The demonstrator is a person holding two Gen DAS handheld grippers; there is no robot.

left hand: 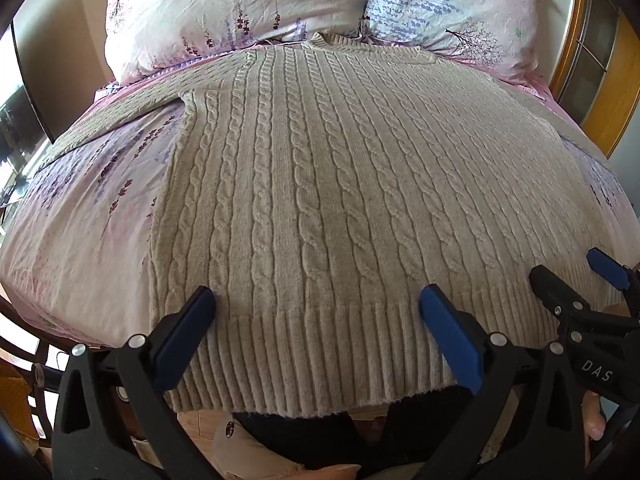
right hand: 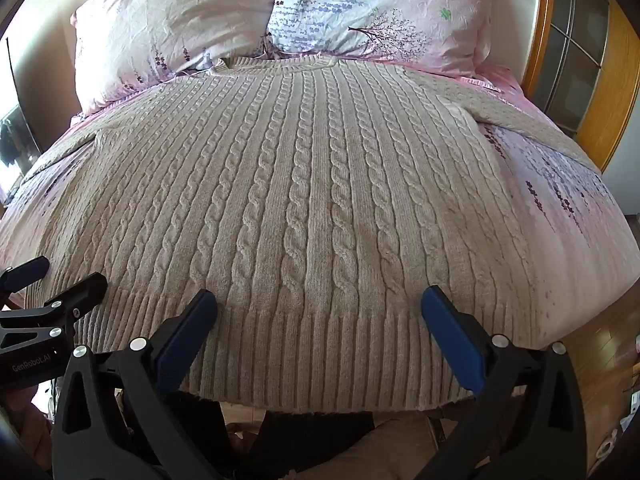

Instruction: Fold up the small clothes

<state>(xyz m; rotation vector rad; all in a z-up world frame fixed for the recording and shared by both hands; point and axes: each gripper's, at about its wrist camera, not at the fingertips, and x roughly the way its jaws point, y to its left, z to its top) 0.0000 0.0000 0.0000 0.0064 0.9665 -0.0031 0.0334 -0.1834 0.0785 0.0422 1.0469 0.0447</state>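
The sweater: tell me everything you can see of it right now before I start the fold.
The sweater is a cream cable-knit, thick and soft-looking, lying flat on the bed. Its neckline reaches the pillows; the ribbed hem overhangs the near edge. Both sleeves are spread sideways. The left gripper and right gripper are open over the hem, gripping nothing.

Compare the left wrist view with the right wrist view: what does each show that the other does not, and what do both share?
Only the left wrist view shows the sweater's left sleeve stretched across the bedsheet. Only the right wrist view shows the right sleeve spread out. Both show the cable-knit sweater lying flat, its neckline toward two floral pillows, with the left gripper and right gripper open above its ribbed hem.
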